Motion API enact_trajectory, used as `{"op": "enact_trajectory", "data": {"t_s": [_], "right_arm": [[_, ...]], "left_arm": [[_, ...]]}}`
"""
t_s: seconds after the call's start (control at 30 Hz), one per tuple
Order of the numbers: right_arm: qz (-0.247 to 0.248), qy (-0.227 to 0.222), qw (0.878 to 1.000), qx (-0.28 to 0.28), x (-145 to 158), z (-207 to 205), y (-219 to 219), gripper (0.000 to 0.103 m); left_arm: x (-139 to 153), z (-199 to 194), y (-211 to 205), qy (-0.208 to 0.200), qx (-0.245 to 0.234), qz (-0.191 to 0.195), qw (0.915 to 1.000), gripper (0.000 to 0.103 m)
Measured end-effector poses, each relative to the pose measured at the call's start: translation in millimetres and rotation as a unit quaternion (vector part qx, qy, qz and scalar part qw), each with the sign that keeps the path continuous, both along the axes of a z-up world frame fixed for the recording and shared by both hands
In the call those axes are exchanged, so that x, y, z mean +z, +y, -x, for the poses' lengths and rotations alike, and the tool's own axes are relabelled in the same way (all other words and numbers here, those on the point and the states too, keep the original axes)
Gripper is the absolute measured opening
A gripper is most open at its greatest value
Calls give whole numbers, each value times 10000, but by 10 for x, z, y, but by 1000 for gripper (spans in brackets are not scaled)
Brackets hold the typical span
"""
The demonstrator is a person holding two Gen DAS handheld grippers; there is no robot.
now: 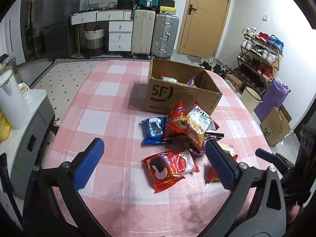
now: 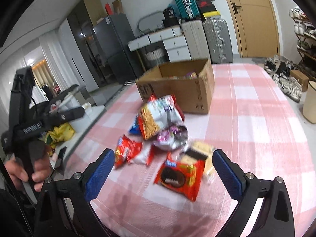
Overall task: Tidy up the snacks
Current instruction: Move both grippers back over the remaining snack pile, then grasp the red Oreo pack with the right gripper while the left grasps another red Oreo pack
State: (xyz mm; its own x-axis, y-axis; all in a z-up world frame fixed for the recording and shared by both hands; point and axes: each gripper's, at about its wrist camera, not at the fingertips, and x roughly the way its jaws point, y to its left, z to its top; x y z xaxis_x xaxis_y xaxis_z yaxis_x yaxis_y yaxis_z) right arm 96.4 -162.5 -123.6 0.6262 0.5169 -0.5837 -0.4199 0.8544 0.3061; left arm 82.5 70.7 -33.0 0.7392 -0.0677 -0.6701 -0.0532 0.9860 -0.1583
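A brown cardboard box point(image 1: 167, 96) stands on the pink checked table, with a few snack packets inside it. In front of it lies a loose pile: a blue cookie packet point(image 1: 155, 130), an orange-red bag point(image 1: 189, 126) and a purple packet point(image 1: 213, 136). My left gripper point(image 1: 154, 148) hovers open over a red cookie packet point(image 1: 167, 167), without touching it. My right gripper point(image 2: 164, 154) is open above another red cookie packet point(image 2: 179, 175) and a cracker pack point(image 2: 199, 152). Nothing is held by either gripper. The right wrist view is blurred.
The pink checked tablecloth point(image 1: 110, 118) ends near a grey side cabinet point(image 1: 33, 130) with a white kettle point(image 1: 11, 100). Suitcases point(image 1: 154, 33), a shoe rack point(image 1: 260, 59), a cream bin point(image 2: 311, 102) and a wooden door stand beyond. A hand point(image 2: 19, 169) holds the left gripper's handle.
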Motion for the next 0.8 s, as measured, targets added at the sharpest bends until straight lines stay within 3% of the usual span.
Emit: {"op": "enact_trajectory", "data": {"t_s": [0.37,0.63,0.8], "right_arm": [[17,467,9989,72,-370,-157,106,100],[734,388,9965,26,-510,-215,374,99],[1061,429,9934,-13,-612,-262,456,79]], "left_arm": [[-267,-59,89,296,37,92,9995,102],[-361,-102,297,365,262,173,9988,102],[-450,-123,357,460,290,242,9982,102]]}}
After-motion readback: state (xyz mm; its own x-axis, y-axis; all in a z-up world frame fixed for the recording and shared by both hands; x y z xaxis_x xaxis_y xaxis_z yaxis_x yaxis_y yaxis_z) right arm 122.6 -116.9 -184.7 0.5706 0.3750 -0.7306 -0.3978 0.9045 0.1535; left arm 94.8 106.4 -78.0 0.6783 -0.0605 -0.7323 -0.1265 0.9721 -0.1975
